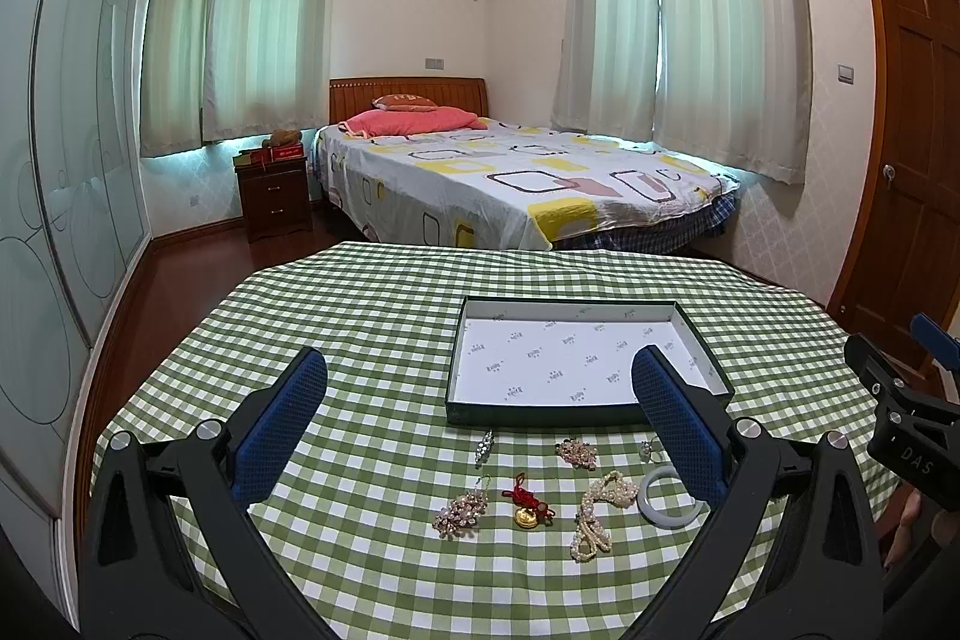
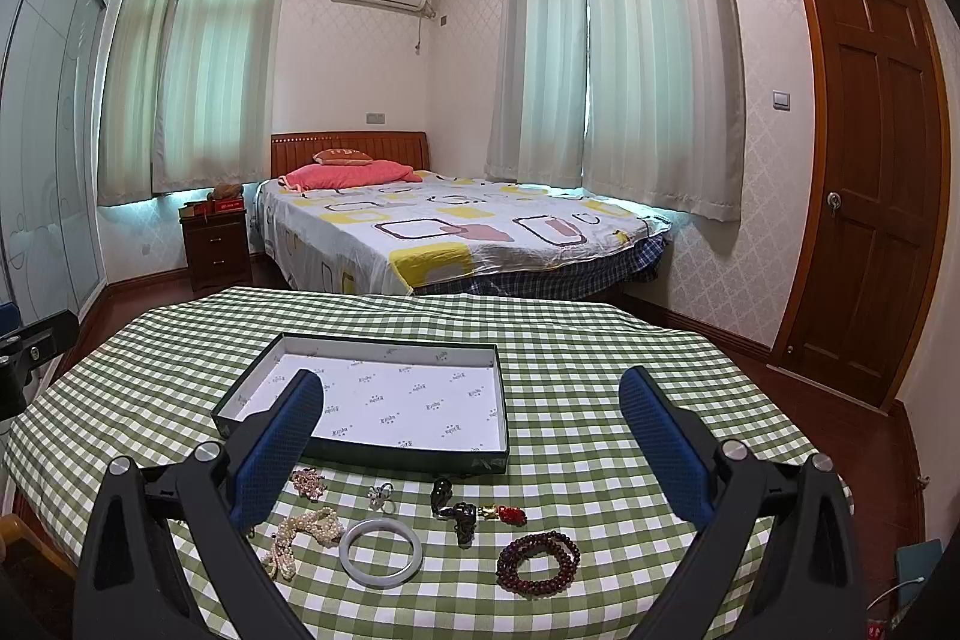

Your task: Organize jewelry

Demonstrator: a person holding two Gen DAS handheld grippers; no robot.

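Note:
An empty dark box lid lined with white paper [image 1: 570, 358] [image 2: 390, 400] lies on the green checked table. In front of it lie jewelry pieces: a pearl necklace [image 1: 600, 508] [image 2: 300, 532], a pale jade bangle [image 1: 666, 493] [image 2: 380, 553], a red-and-gold charm [image 1: 528, 505], a pink bead cluster [image 1: 462, 511], a dark red bead bracelet [image 2: 538, 562], a dark pendant [image 2: 459, 514]. My left gripper [image 1: 480, 382] is open and empty above the left pieces. My right gripper [image 2: 474, 400] is open and empty above the right pieces.
The table's green checked cloth [image 1: 372, 316] ends at a far edge facing a bed [image 1: 510, 178]. A wooden door [image 2: 870, 196] stands at the right. A nightstand [image 1: 273, 196] is at the back left. The right gripper's body shows at the left wrist view's right edge [image 1: 906, 412].

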